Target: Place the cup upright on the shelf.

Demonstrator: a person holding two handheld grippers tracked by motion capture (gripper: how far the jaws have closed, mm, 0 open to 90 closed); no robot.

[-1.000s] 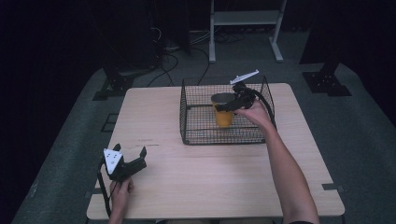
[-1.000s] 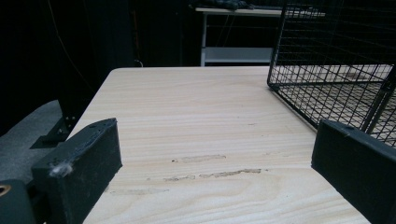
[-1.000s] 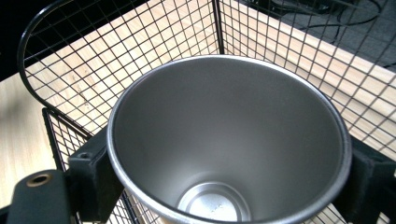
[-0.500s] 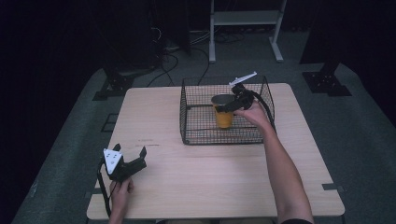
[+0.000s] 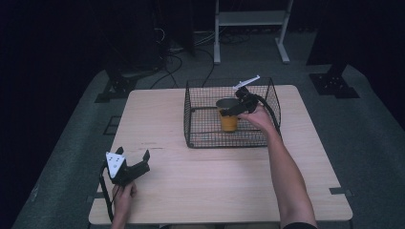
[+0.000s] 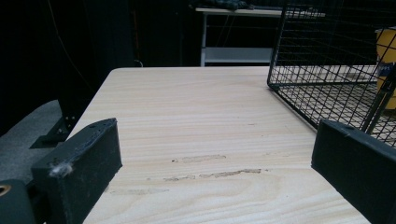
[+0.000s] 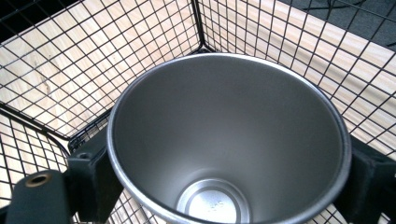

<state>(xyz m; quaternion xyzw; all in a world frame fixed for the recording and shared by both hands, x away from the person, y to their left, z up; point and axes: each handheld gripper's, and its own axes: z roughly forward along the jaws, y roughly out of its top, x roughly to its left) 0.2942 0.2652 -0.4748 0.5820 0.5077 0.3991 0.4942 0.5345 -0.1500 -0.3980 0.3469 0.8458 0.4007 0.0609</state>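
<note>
An orange cup (image 5: 229,121) with a bare steel inside (image 7: 224,140) stands upright in a black wire basket (image 5: 200,134) at the table's far middle. My right gripper (image 5: 229,109) reaches over the basket's right wall, its jaws shut on the cup's rim, one on each side (image 7: 229,183). I cannot tell whether the cup rests on the basket floor. My left gripper (image 5: 133,154) lies low on the table's front left corner, open with nothing between its jaws (image 6: 219,172). In the left gripper view the basket (image 6: 327,56) and the cup (image 6: 386,46) sit off to the right.
The light wooden table (image 5: 215,181) has bare room between the left gripper and the basket. A white metal stand (image 5: 248,19), cables and dark equipment bases sit on the grey floor beyond the far edge.
The right gripper and the cup have dipped very slightly inside the basket. The left gripper has stayed where it was.
</note>
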